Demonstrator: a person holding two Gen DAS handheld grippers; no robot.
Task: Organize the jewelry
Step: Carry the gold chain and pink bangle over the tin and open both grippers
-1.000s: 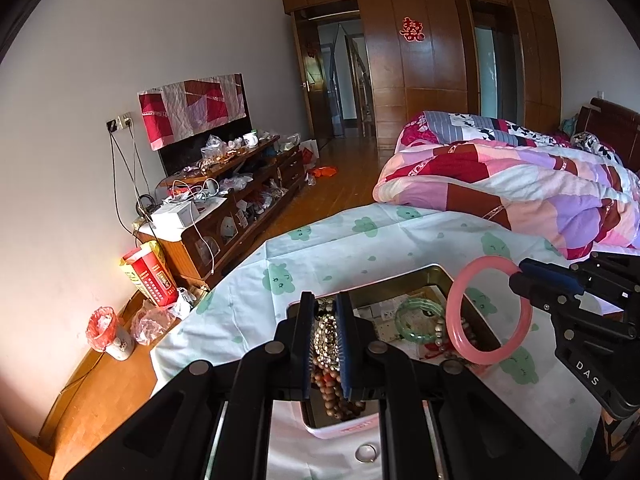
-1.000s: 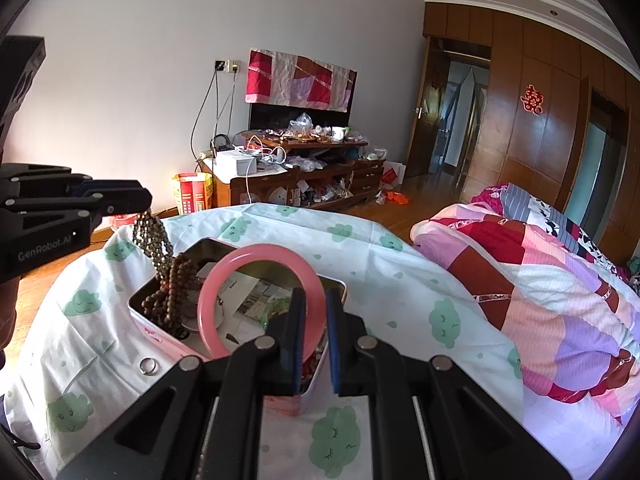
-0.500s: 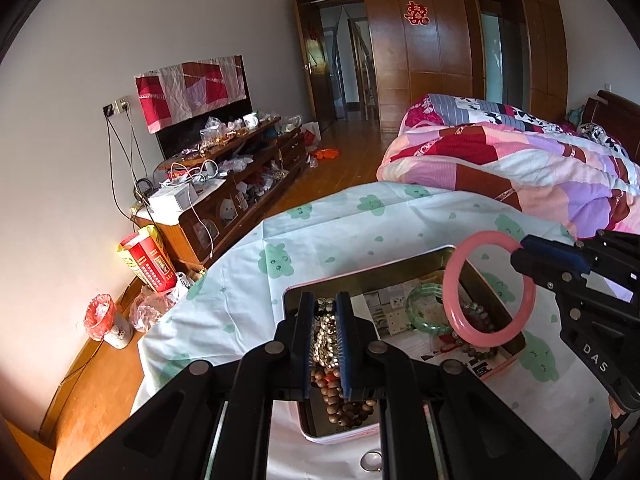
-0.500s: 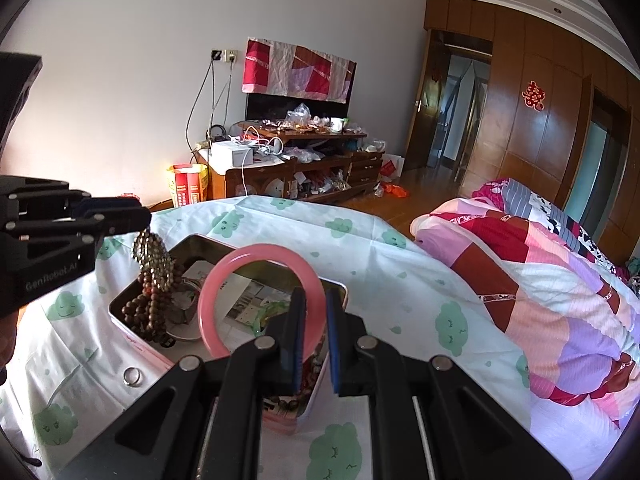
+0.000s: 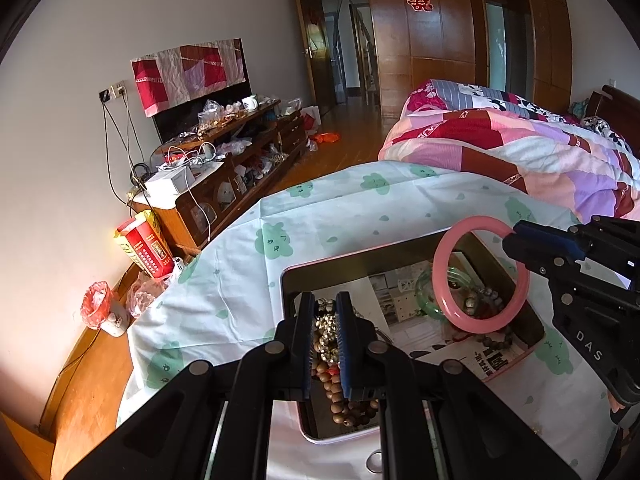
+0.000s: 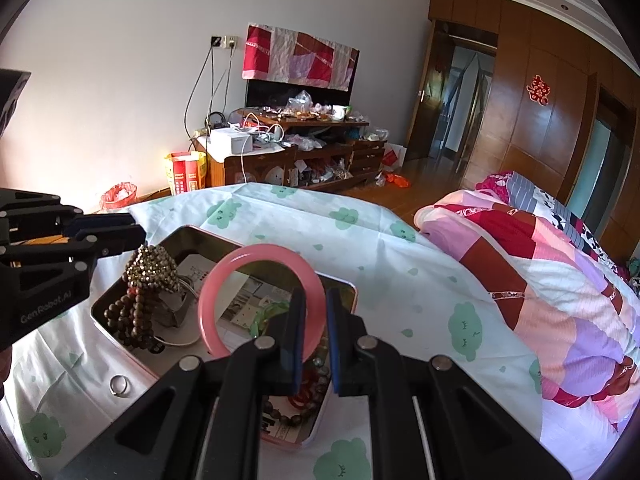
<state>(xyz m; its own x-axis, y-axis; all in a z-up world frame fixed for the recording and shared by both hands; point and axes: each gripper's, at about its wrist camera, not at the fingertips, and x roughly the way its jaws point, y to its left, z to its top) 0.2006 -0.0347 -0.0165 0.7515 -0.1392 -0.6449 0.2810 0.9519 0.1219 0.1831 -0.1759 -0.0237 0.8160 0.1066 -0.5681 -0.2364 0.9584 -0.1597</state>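
An open metal tin (image 5: 352, 266) (image 6: 208, 239) lies on the cloth-covered table. My left gripper (image 5: 325, 326) (image 6: 138, 242) is shut on a bunch of bead strands (image 5: 329, 334) (image 6: 150, 268) that hang into the tin's near-left end. My right gripper (image 6: 314, 318) (image 5: 510, 242) is shut on a pink bangle (image 6: 240, 268) (image 5: 482, 274), held upright over the tin's right end. A green bangle (image 5: 426, 298) and dark bead bracelets (image 5: 498, 338) lie inside on printed paper.
A small silver ring (image 6: 119, 384) (image 5: 374, 462) lies on the cloth by the tin. A quilted bed (image 6: 540, 264) is at the right. A cluttered wooden TV cabinet (image 6: 296, 156) stands along the far wall, with a red box (image 5: 144, 246) beside it.
Both grippers have sunk lower toward the tin. The bead strands now pile deeper into the tin, and the pink bangle hangs closer over its contents.
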